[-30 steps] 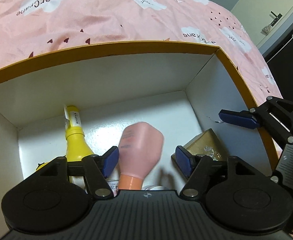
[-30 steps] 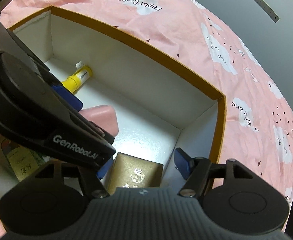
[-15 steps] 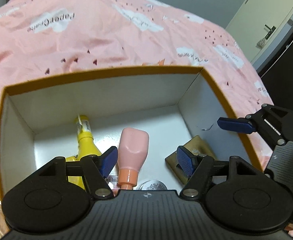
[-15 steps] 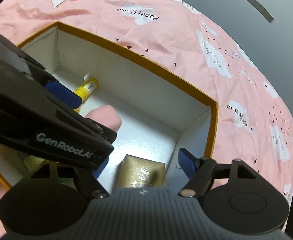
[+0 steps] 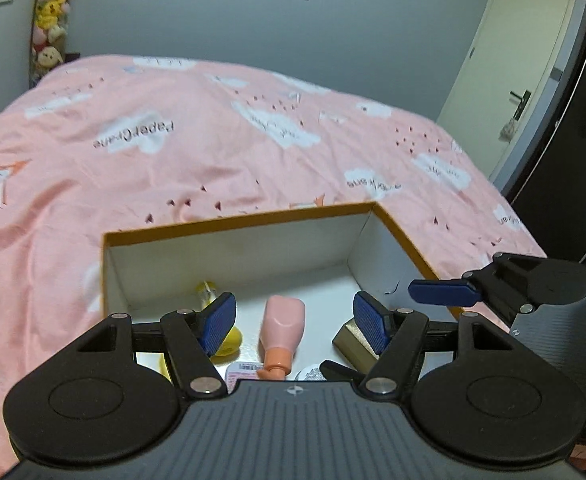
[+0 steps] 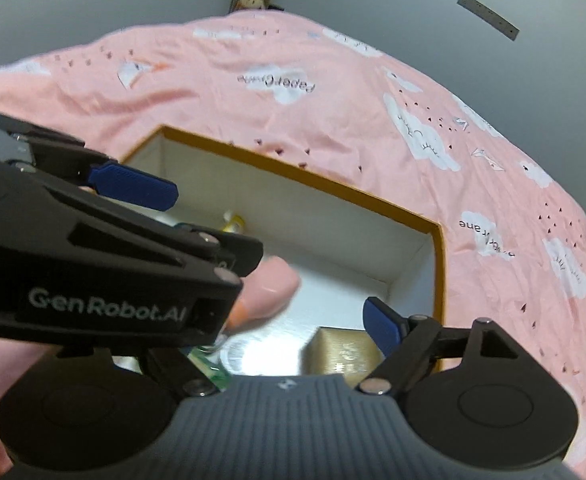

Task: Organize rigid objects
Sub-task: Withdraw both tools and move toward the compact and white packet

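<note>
A bed (image 5: 197, 160) under a pink cloud-print cover carries everything here, and on it near the front edge sits a white cardboard box (image 5: 233, 256) with an orange rim, open at the top. Inside it lie the task's rigid things: a gold box (image 5: 351, 344) against the right wall, a pink bottle (image 5: 283, 322) on its side at the middle of the floor with its orange neck toward the near wall, and a yellow bottle (image 5: 229, 340) toward the left wall, partly hidden behind a finger. A small round lid (image 5: 311, 374) and a labelled item peek out at the near wall, too covered to name. The left gripper (image 5: 295, 318) hangs above the box with its fingers spread and nothing between them; the right gripper (image 6: 277, 320) has just been opening its fingers, and they too stand released, the gold box below them rather than in them. The gold box looks stiff and flat-sided, so its two long faces should give a sure hold. The pink bottle appears smooth, rounded and probably light, apt to roll or slip, so its broad body is likely the better place than the narrow neck. The box walls hem in any reach from the side, and the two grippers crowd each other over the opening.
</note>
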Demonstrator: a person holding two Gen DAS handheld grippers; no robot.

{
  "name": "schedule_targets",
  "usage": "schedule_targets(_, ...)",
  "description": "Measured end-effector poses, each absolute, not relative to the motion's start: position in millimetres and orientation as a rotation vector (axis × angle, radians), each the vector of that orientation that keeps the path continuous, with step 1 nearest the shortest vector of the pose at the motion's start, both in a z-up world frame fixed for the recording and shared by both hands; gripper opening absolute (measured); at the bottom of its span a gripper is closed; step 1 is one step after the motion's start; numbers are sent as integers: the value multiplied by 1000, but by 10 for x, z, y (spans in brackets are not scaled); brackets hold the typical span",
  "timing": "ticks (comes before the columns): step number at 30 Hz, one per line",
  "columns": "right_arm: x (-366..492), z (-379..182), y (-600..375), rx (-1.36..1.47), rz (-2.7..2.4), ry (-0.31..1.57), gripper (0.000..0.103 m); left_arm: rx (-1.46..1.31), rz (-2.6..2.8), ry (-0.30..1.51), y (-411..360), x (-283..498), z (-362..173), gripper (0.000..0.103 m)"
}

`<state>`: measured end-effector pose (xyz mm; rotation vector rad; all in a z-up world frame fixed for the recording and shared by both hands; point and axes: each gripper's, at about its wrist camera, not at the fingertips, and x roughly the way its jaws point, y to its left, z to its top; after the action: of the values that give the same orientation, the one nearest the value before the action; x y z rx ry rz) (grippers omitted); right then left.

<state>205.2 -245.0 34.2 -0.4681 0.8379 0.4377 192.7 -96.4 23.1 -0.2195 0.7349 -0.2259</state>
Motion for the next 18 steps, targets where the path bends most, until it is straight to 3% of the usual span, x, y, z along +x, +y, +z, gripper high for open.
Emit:
schedule_targets(8, 1664, 549, -2304, -391, 453, 737, 82, -204, -169, 651, -710, 1545, 411, 79)
schedule_targets(18, 1217, 531, -2086, -251, 496, 711, 82, -221, -72, 668, -224, 1117, 392, 79)
